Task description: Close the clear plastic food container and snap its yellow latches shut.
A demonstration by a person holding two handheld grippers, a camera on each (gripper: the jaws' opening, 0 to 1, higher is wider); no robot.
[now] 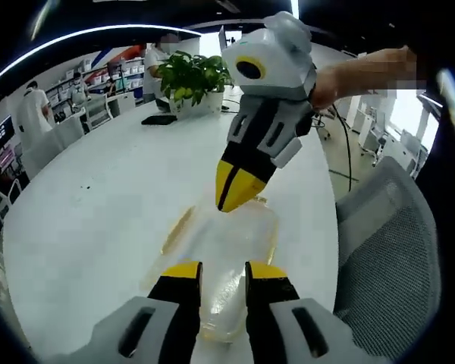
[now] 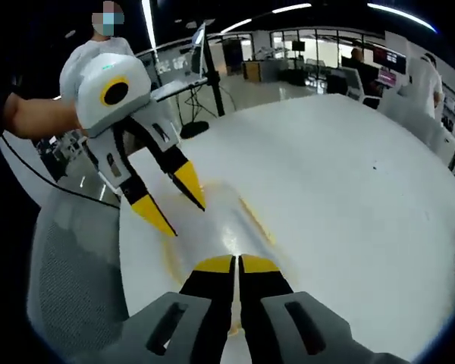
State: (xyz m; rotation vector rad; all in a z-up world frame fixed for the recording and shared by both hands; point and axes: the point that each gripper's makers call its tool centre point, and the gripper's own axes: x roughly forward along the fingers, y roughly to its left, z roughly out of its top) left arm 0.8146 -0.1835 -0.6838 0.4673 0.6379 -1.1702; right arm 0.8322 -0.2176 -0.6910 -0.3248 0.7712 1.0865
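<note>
White round table (image 1: 91, 212): bears every item listed here; a potted green plant (image 1: 191, 76) and a dark flat object (image 1: 158, 119) sit at its far side in the left gripper view.

Clear plastic food container (image 1: 227, 258): lies flat on the table near the edge beside the chair. Its long axis runs away from the left gripper toward the right one. A yellow latch (image 1: 177, 229) lies along its left long side and another yellow latch (image 1: 273, 235) along its right. In the right gripper view the same container (image 2: 220, 220) stretches from the right gripper's tips toward the left gripper. Whether the lid is fully seated cannot be told.

Left gripper (image 1: 223, 274): yellow-tipped jaws a moderate gap apart, poised over the container's near end with nothing clamped between them; in the right gripper view this gripper (image 2: 178, 205) shows the same spread, tips down at the container's far end.

Right gripper (image 2: 236, 264): jaws pressed together, nothing visible between them, tips over the container's near end; seen from the left gripper view (image 1: 239, 189) it points down at the far end.

Grey mesh chair (image 1: 390, 258): just beside the table edge, right of the container.
</note>
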